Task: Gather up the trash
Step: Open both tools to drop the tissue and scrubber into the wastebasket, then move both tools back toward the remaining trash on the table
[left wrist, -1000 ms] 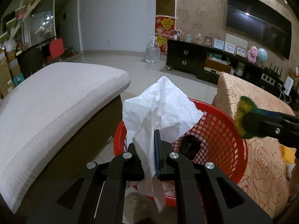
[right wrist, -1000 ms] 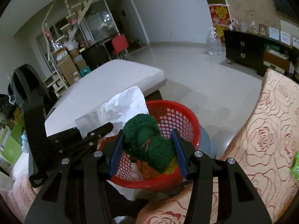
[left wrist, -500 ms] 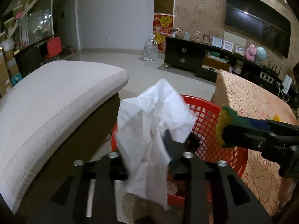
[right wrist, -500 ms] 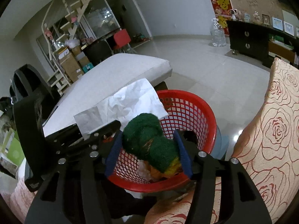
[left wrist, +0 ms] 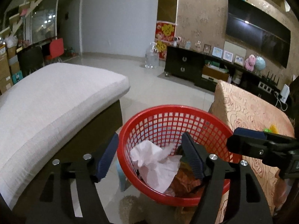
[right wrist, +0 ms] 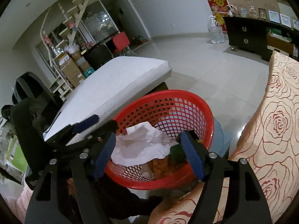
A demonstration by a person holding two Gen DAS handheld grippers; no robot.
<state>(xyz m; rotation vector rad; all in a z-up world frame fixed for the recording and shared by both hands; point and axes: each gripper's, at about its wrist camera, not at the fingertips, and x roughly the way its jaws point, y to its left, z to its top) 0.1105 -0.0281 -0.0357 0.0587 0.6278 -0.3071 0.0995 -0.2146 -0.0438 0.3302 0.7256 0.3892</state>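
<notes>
A red mesh basket point(left wrist: 179, 112) stands on the floor between a cushion and a covered seat; it also shows in the right wrist view point(right wrist: 186, 97). A crumpled white tissue point(left wrist: 157, 164) lies inside it, also visible in the right wrist view point(right wrist: 142, 147). A green scrubby wad point(right wrist: 176, 152) lies beside it on orange wrappers point(left wrist: 185, 183). My left gripper point(left wrist: 149, 155) is open and empty above the basket's near rim. My right gripper point(right wrist: 147, 151) is open and empty over the basket; it shows at the right of the left wrist view point(left wrist: 243, 140).
A white cushion point(left wrist: 46, 100) lies left of the basket. A seat with a rose-patterned cover point(left wrist: 250, 112) is on the right, with small green and yellow items point(left wrist: 271, 128) on it. A dark TV cabinet point(left wrist: 186, 67) and a water jug point(left wrist: 152, 57) stand across the tiled floor.
Both grippers have opened. The white tissue dropped from the left gripper and the green wad from the right gripper; both now lie in the red basket.
</notes>
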